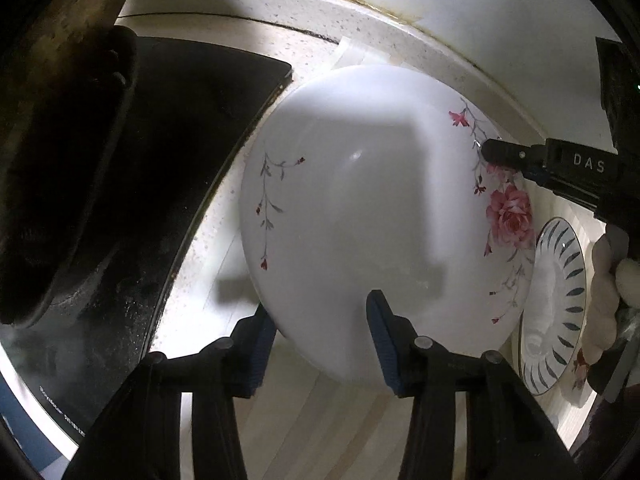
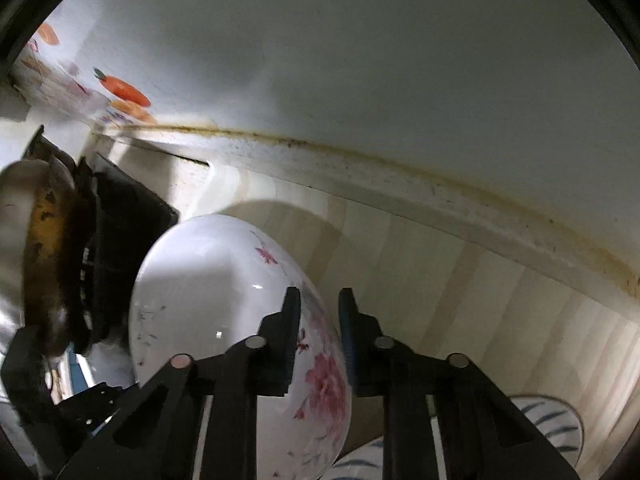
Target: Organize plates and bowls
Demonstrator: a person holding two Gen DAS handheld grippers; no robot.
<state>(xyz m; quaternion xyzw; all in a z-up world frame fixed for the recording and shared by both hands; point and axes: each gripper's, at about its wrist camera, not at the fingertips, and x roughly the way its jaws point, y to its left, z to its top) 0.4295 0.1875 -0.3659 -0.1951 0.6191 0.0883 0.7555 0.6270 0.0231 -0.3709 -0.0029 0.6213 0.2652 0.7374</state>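
A large white plate with pink flowers is held off the counter, tilted. My left gripper is shut on its near rim, one finger on top and one beneath. My right gripper is shut on the plate's flowered rim; its finger shows at the right of the left wrist view. A smaller plate with dark blue leaf marks lies under the big plate's right side, and also shows in the right wrist view.
A black stove with a dark pan stands at the left. The pale wood-pattern counter runs to a white wall with fruit stickers.
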